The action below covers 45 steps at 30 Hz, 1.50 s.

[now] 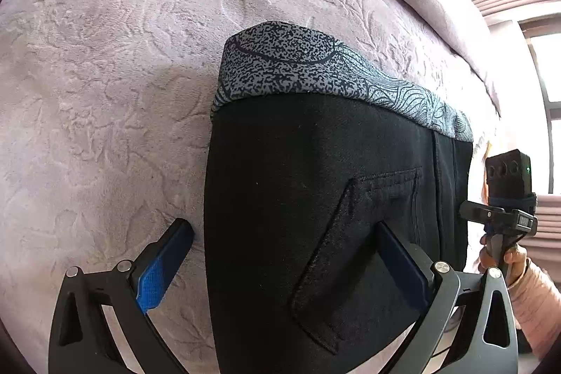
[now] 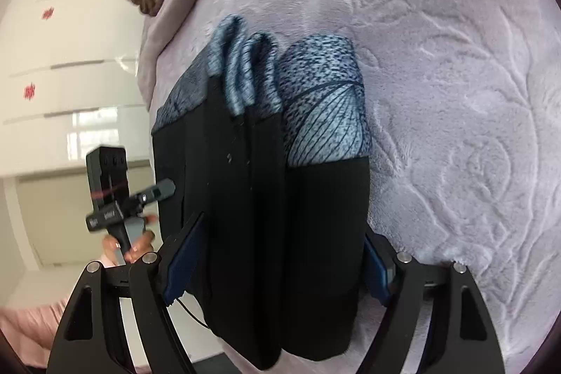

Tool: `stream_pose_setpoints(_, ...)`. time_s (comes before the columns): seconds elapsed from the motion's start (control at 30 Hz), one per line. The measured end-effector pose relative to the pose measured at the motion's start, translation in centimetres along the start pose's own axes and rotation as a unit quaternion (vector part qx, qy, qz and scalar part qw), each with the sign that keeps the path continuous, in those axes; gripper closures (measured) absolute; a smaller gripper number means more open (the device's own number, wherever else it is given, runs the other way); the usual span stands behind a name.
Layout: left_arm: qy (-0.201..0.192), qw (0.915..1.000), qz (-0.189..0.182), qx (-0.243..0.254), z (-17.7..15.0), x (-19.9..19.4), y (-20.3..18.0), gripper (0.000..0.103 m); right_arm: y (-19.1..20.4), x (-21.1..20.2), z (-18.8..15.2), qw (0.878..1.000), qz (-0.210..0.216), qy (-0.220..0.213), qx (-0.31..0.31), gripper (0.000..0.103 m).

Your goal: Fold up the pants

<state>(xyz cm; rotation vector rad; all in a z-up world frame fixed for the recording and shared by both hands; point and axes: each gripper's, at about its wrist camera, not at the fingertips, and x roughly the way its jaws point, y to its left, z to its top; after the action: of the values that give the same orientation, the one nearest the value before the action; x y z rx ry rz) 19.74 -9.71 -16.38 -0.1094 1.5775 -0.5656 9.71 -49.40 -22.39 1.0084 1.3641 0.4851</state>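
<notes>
Nearest in the left wrist view are the left tongs [image 1: 285,242], and their 2 blue pads stand wide apart. The left pad [image 1: 164,263] lies over the bed cover just beside the left edge of the pants [image 1: 315,198], and the other pad rests over the black cloth near a back pocket [image 1: 354,251]. The edge of the pants lies between them, but the pads do not press on it. I judge that this hand is placed there to take the edge for the next fold.

In the right wrist view the right tongs [image 2: 284,255] are also opened wide, with 1 pad on each side of a thick bundle of black cloth. The picture is blurred here, so I cannot tell if the pads squeeze the bundle or only stand around it. The bundle seems to be several layers stacked together, which would explain the wide opening.

Beyond both tongs the pants lie on the bed, on a pale purple bed cover [image 1: 122,58] with a pressed flower pattern. Past the black part comes the grey patterned waistband [image 1: 298,69], farthest from the tongs. In the right view this band is bunched into folds, so the pants are probably already doubled lengthwise.

To the right of the left tongs, the person's hand [image 1: 505,260] holds the other tool's handle.
</notes>
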Motion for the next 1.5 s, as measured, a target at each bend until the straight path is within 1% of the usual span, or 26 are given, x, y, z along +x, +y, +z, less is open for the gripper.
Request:
stream_pose_setpoints(0.03, -0.010, 0.9998, 0.014, 0.012, -0.2, -0.2, -1.5, 0.000, 0.0, -0.1, -0.1, 1.000, 0.002, -0.001, 0.005, 0.020)
stream_pose_setpoints(0.07, -0.020, 0.9989, 0.029, 0.031, -0.2, -0.6, -2.1, 0.000, 0.0, -0.2, -0.1, 1.000, 0.005, -0.002, 0.007, 0.020)
stream_pose_setpoints(0.1, -0.027, 0.9979, 0.041, 0.043, -0.1, -0.3, -3.4, 0.000, 0.0, -0.3, -0.2, 1.000, 0.006, -0.001, 0.008, 0.020)
stream_pose_setpoints(0.13, -0.032, 0.9967, 0.047, 0.057, 0.0, -0.4, -3.6, 0.000, 0.0, -0.2, -0.1, 1.000, 0.005, 0.002, 0.008, 0.020)
stream_pose_setpoints(0.2, -0.026, 0.9972, 0.035, 0.060, 0.5, 0.0, -3.3, 0.000, 0.0, -0.2, 0.0, 1.000, 0.004, 0.007, 0.004, 0.020)
stream_pose_setpoints(0.3, -0.018, 0.9986, -0.002, 0.049, 0.7, 0.3, -2.1, 0.000, -0.3, -0.3, 0.1, 1.000, 0.008, 0.011, -0.001, 0.020)
stream_pose_setpoints(0.47, -0.005, 0.9983, -0.047, 0.034, 0.6, 0.7, -0.2, 0.000, -0.8, -0.4, 0.1, 0.999, 0.023, 0.016, -0.017, 0.020)
stream_pose_setpoints(0.57, -0.004, 0.9981, -0.050, 0.035, 0.6, 0.9, -0.3, 0.000, -1.3, -0.3, 0.3, 0.999, 0.035, 0.020, -0.013, 0.020)
stream_pose_setpoints(0.63, -0.010, 0.9986, -0.042, 0.031, 0.4, 0.6, -0.5, 0.000, -1.4, 0.1, 0.5, 0.999, 0.037, 0.023, -0.006, 0.020)
stream_pose_setpoints(0.67, -0.016, 0.9987, -0.035, 0.032, 0.1, 0.4, -0.7, 0.002, -1.3, 0.4, 0.7, 0.999, 0.030, 0.026, -0.004, 0.022)
stream_pose_setpoints(0.7, -0.027, 0.9985, -0.029, 0.037, -0.2, -0.1, -1.3, 0.009, -1.1, 0.5, 0.7, 0.999, 0.019, 0.029, -0.004, 0.024)
stream_pose_setpoints(0.73, -0.033, 0.9983, -0.029, 0.039, -0.3, -0.1, -2.1, 0.020, -0.8, 0.4, 0.7, 0.999, 0.013, 0.029, -0.004, 0.030)
stream_pose_setpoints(0.77, -0.036, 0.9980, -0.034, 0.039, -0.6, -0.5, -2.5, 0.027, -0.6, 0.3, 0.6, 1.000, 0.012, 0.028, -0.004, 0.034)
stream_pose_setpoints(0.8, -0.040, 0.9976, -0.041, 0.039, -0.9, -1.0, -2.8, 0.035, -0.4, 0.0, 0.5, 1.000, 0.016, 0.026, -0.001, 0.041)
stream_pose_setpoints(0.83, -0.046, 0.9973, -0.040, 0.041, -1.3, -1.5, -3.2, 0.039, 0.0, -0.4, 0.2, 0.999, 0.025, 0.021, 0.003, 0.049)
stream_pose_setpoints(0.87, -0.050, 0.9969, -0.040, 0.045, -1.5, -1.9, -3.5, 0.043, 0.2, -0.7, 0.1, 0.999, 0.029, 0.018, 0.002, 0.051)
stream_pose_setpoints(0.9, -0.050, 0.9968, -0.041, 0.047, -1.7, -2.3, -3.8, 0.048, 0.6, -1.1, -0.1, 0.999, 0.032, 0.016, 0.000, 0.054)
stream_pose_setpoints(1.0, -0.054, 0.9965, -0.046, 0.044, -2.3, -3.7, -4.6, 0.048, 1.8, -2.1, -0.6, 0.999, 0.046, 0.013, 0.000, 0.059)
stream_pose_setpoints(1.07, -0.055, 0.9965, -0.050, 0.038, -2.5, -4.4, -5.1, 0.048, 2.6, -2.5, -1.0, 0.999, 0.052, 0.012, -0.002, 0.060)
stream_pose_setpoints(1.2, -0.054, 0.9965, -0.047, 0.043, -4.5, -6.5, -5.6, 0.048, 4.1, -3.7, -2.2, 0.998, 0.064, 0.015, 0.004, 0.060)
stream_pose_setpoints(1.3, -0.055, 0.9966, -0.038, 0.048, -6.6, -8.1, -6.3, 0.048, 5.0, -4.3, -4.0, 0.997, 0.080, 0.018, 0.012, 0.060)
stream_pose_setpoints(1.37, -0.055, 0.9969, -0.020, 0.053, -8.2, -8.7, -6.6, 0.048, 5.2, -4.7, -5.4, 0.995, 0.092, 0.017, 0.019, 0.060)
stream_pose_setpoints(1.43, -0.052, 0.9973, -0.008, 0.050, -9.6, -8.6, -6.5, 0.048, 5.2, -4.8, -7.0, 0.995, 0.096, 0.016, 0.021, 0.060)
stream_pose_setpoints(1.5, -0.044, 0.9984, 0.003, 0.036, -10.6, -7.5, -6.0, 0.048, 5.1, -4.6, -8.2, 0.996, 0.091, 0.016, 0.019, 0.060)
